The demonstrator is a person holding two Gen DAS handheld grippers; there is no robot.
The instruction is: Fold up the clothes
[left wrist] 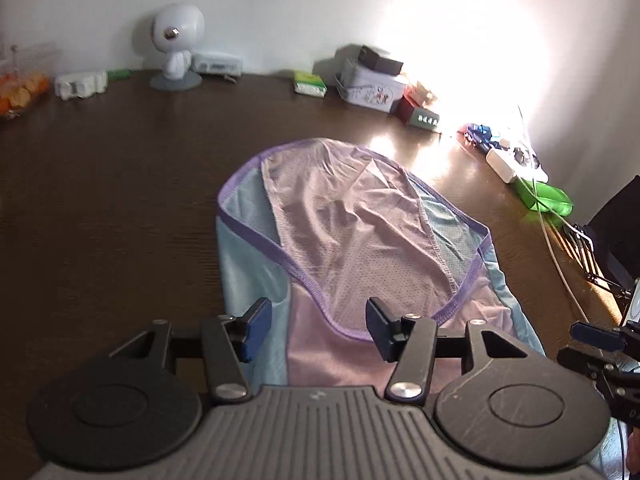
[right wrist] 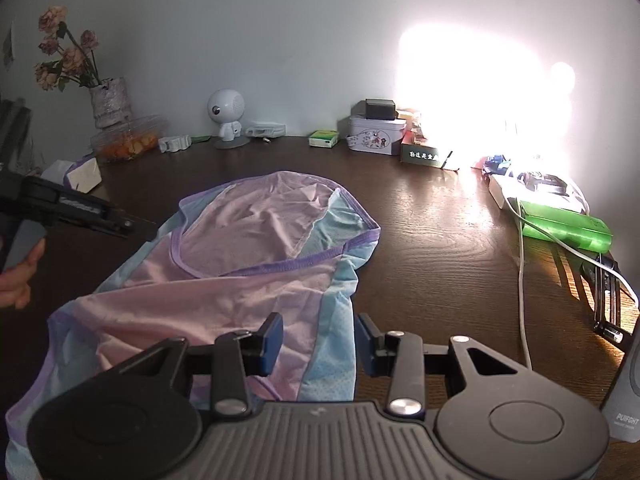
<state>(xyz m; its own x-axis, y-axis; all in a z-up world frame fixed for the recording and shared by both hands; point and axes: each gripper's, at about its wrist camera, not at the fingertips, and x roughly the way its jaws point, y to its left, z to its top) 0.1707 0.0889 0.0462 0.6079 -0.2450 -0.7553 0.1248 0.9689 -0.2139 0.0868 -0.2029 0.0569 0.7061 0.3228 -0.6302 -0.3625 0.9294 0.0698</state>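
Left wrist view shows me the pink and pale-blue mesh garment with purple trim (left wrist: 352, 216) lying partly doubled over on the dark wooden table (left wrist: 100, 200), both my left gripper (left wrist: 316, 330) and right gripper (right wrist: 318, 344) hovering spread and empty over its near edge (mid-fold or just finished, I can't say).

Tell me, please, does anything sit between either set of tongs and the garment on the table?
Nothing visible does. The left tongs and right tongs are open right over the near part of the pink and blue garment. The boxes and other clutter sit far back along the wall.
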